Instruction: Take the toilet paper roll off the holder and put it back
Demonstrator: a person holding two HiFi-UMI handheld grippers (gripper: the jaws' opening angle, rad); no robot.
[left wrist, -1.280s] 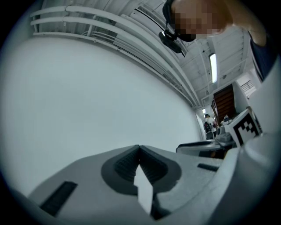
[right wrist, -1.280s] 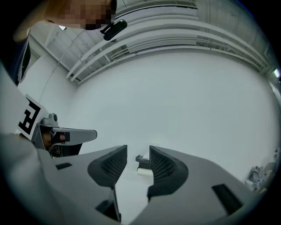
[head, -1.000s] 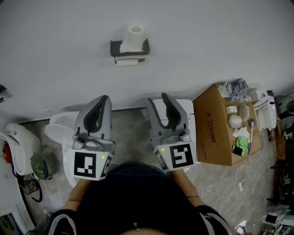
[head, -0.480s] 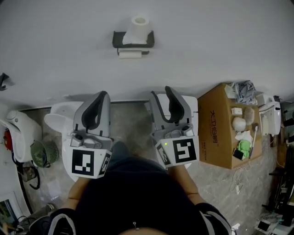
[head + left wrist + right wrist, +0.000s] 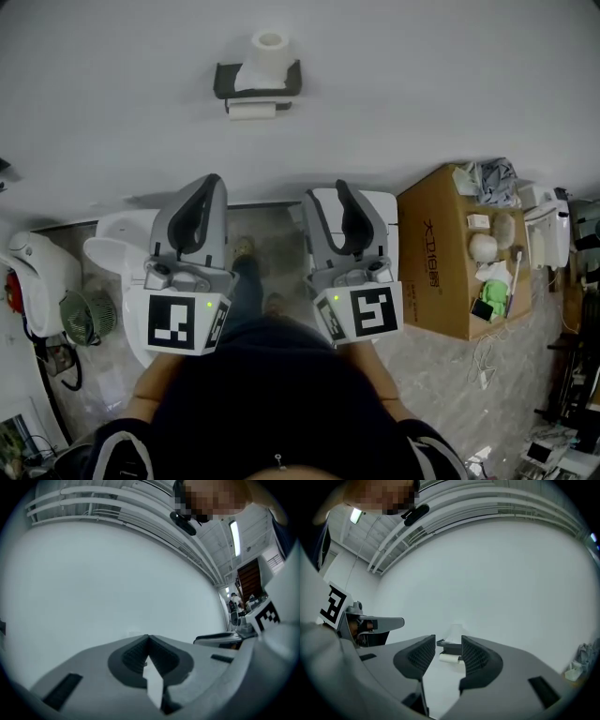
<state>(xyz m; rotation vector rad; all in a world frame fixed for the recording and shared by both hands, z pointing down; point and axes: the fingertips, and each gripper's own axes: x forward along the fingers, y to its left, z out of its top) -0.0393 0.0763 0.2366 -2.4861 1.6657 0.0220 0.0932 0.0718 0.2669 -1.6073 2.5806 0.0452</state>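
We hold both grippers well short of the holder [image 5: 258, 82] on the wall.
A roll [image 5: 269, 53] stands upright atop the holder, a second roll [image 5: 251, 110] just beneath it. Left gripper [image 5: 212, 181] jaws are pressed together; right gripper [image 5: 325, 195] jaws are spread, empty.

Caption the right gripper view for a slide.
Right gripper, jaws apart and empty, frames the wall-mounted holder and its toilet paper roll ahead.
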